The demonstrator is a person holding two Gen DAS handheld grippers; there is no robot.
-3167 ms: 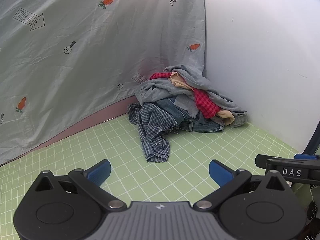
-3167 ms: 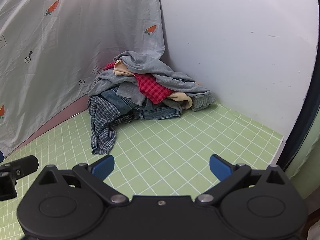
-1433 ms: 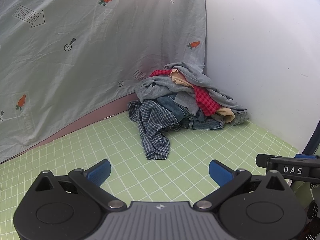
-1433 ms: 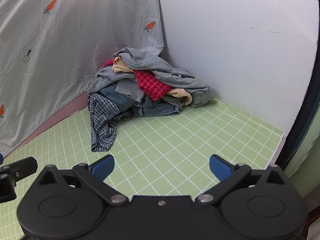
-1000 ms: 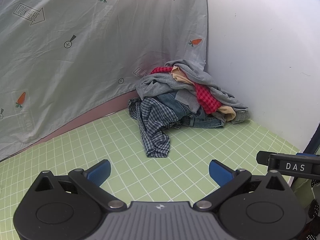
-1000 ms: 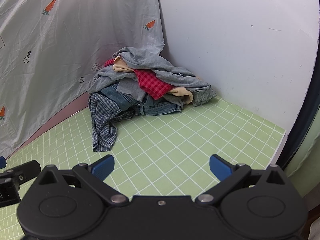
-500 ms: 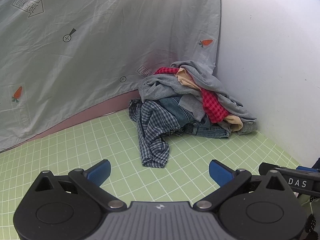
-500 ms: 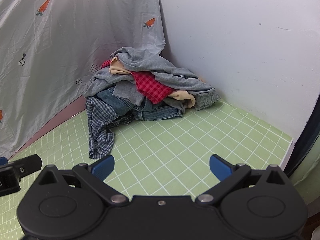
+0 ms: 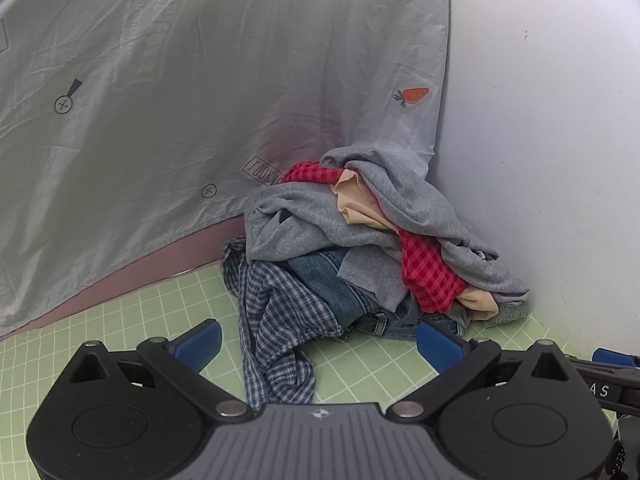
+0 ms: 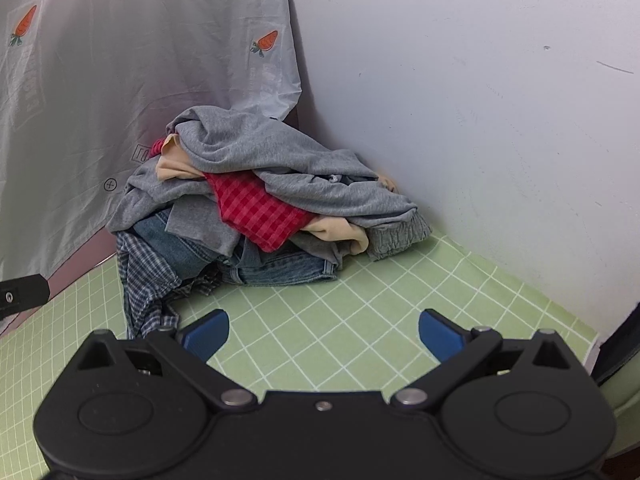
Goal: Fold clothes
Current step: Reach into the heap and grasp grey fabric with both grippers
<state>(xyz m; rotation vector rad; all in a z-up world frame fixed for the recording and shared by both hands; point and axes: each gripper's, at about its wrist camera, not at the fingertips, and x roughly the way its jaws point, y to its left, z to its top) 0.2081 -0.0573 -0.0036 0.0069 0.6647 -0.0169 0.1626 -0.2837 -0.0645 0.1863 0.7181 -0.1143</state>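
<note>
Clothes pile (image 9: 360,256) heaped unfolded ahead of both jaws, all spread apart, empty; blue plaid shirt (image 9: 276,320) nearest, best lifted singly.

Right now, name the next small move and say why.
Probably ease the left gripper forward and down onto the plaid shirt: it trails loose from the pile onto the mat, right ahead, and both grippers are open and empty.
</note>
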